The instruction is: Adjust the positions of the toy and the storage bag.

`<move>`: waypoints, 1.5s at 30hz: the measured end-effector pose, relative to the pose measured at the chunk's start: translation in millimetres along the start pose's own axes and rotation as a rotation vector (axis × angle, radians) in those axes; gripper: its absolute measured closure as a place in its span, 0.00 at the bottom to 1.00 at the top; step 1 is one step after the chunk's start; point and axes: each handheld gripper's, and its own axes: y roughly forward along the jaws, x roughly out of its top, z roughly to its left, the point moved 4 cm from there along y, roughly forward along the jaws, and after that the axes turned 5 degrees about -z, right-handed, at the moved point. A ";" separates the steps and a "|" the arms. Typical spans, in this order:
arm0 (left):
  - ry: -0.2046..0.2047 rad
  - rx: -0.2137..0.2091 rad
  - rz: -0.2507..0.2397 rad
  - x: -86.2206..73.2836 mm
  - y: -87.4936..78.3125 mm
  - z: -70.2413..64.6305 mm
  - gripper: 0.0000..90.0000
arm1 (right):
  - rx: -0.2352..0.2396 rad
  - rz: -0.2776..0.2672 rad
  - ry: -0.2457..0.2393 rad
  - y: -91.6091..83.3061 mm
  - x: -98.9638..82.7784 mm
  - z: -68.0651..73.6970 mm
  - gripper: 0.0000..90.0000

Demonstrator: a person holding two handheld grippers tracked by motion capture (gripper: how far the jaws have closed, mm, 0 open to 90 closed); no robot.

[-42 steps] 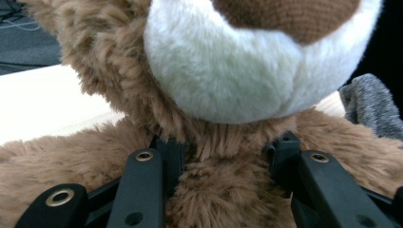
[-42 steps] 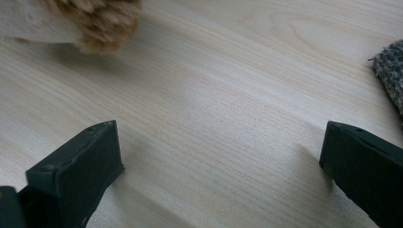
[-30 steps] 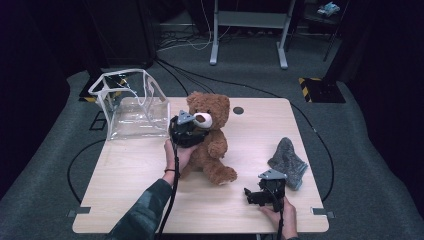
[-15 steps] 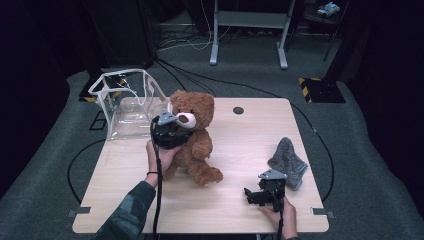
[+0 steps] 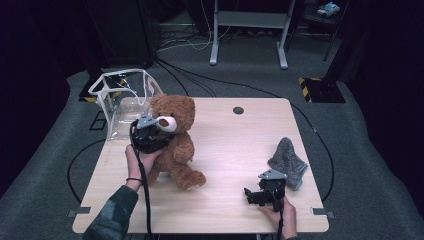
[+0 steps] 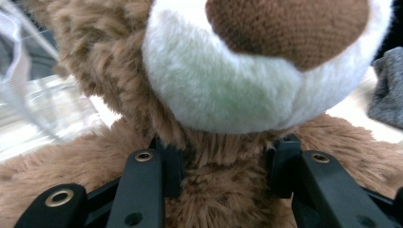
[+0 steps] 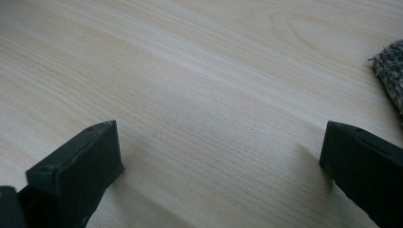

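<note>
My left hand-held gripper [image 5: 150, 136] clamps the brown plush teddy bear [image 5: 175, 140] under its chin, upright on the pale wooden worktop [image 5: 235, 150], just right of the clear plastic box [image 5: 122, 102]; it has slid leftward toward the box; my right hand-held gripper [image 5: 260, 195] gapes wide, idle

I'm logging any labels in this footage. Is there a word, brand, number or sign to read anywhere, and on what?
None can be read.
Teddy bear: no tag or label showing.
Clear plastic bag: no print to make out.
Grey cloth: plain.
Wooden table: bare wood grain.
Yellow-and-black striped marking on the floor: a hazard pattern, no words.
</note>
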 end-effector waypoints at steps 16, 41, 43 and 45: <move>-0.023 0.116 0.042 -26.5 -54.8 39.5 0.66 | -0.004 0.000 0.003 0.2 0.1 0.2 0.00; -0.195 0.070 0.401 -111.9 -39.6 113.2 0.62 | -0.006 -0.001 0.004 0.4 0.2 0.4 0.00; -0.200 0.057 0.397 -113.7 -44.4 115.1 0.62 | -0.008 0.000 0.004 0.3 0.3 0.4 0.00; -0.209 0.052 0.404 -115.0 -47.9 117.1 0.61 | -0.008 0.000 0.006 0.5 0.3 0.6 0.00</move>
